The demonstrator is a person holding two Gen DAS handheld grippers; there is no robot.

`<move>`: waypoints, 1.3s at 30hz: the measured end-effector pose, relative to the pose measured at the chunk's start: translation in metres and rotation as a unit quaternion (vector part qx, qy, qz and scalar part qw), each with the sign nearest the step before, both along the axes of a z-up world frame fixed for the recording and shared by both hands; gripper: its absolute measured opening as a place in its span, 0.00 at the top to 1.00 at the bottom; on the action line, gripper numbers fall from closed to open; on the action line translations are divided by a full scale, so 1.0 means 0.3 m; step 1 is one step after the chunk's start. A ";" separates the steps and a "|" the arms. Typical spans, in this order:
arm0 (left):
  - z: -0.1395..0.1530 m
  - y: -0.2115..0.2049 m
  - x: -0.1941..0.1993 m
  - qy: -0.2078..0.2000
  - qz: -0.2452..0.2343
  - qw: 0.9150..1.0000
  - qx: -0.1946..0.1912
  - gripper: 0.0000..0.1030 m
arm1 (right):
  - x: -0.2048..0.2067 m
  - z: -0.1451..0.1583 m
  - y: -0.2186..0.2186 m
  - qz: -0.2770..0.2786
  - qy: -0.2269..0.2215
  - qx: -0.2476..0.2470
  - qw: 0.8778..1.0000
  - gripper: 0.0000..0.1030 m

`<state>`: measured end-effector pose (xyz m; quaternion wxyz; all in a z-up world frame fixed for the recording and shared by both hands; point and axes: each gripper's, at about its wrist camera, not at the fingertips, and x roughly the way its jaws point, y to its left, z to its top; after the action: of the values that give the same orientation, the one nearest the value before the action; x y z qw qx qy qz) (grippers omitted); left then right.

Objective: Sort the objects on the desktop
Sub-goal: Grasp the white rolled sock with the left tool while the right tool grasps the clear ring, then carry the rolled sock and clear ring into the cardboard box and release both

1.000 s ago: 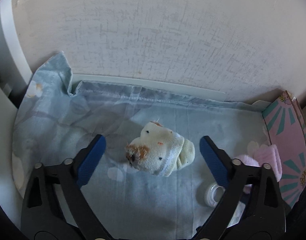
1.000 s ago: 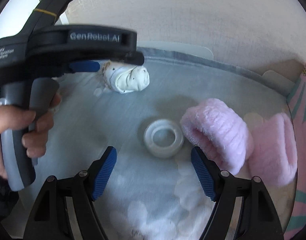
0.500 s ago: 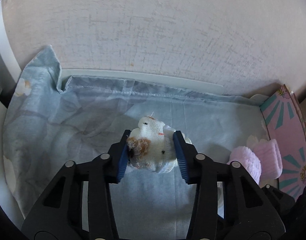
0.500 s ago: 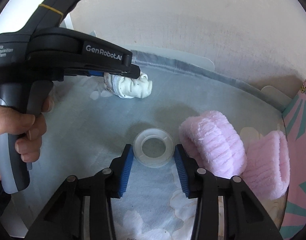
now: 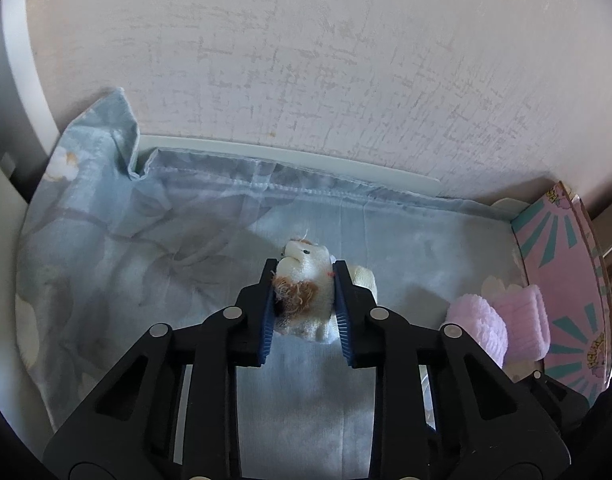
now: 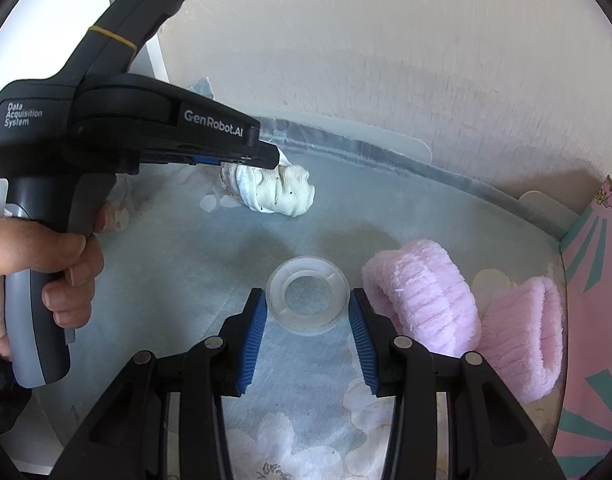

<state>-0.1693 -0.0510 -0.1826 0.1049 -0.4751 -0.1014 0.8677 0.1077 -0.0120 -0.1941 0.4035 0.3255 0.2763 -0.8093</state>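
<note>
A rolled white sock (image 5: 306,284) with a brown patch lies on the pale blue floral cloth (image 5: 146,264). My left gripper (image 5: 305,266) is shut on it, and the blue pads squeeze both its sides. The right wrist view shows the same sock (image 6: 282,192) under the left gripper (image 6: 266,156), which a person's hand (image 6: 46,268) holds. A translucent white plastic ring (image 6: 278,296) lies flat on the cloth. My right gripper (image 6: 306,300) is shut on the ring, with one pad against each side of its rim.
Two pink fluffy bands (image 6: 421,296) (image 6: 533,320) lie just right of the ring, the nearer one close to the right finger. A pink box with teal rays (image 6: 589,320) stands at the right edge. A textured wall (image 5: 306,80) rises behind the cloth.
Both grippers stood open around their things and have closed. The left now pinches the sock and the right now grips the ring. Neither hand has shifted much.
</note>
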 end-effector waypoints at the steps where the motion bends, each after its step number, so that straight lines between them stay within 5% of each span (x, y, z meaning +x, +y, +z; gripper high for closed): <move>1: 0.006 -0.001 0.003 0.002 0.000 1.000 0.002 0.78 | 0.015 0.002 -0.005 0.001 0.001 -0.001 1.000 0.62; 11: 0.150 -0.014 0.031 0.016 0.009 1.000 0.010 0.78 | 0.000 0.088 0.015 -0.006 0.011 -0.016 1.000 0.62; 20: 0.388 0.076 0.051 0.048 -0.002 0.999 0.020 0.78 | -0.012 0.309 0.089 -0.016 0.017 -0.046 0.999 0.62; 30: 0.626 0.325 0.097 0.088 -0.034 0.995 0.041 0.78 | -0.098 0.523 0.311 -0.046 0.037 -0.067 0.996 0.62; 39: 0.690 0.712 0.105 0.101 -0.091 0.989 0.055 0.78 | -0.207 0.612 0.599 -0.104 0.048 -0.063 0.991 0.62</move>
<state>-0.1378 0.1626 0.0243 0.2197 -0.3860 -0.0945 0.8910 0.0455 0.1676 -0.0105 0.3226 0.2873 0.2087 -0.8774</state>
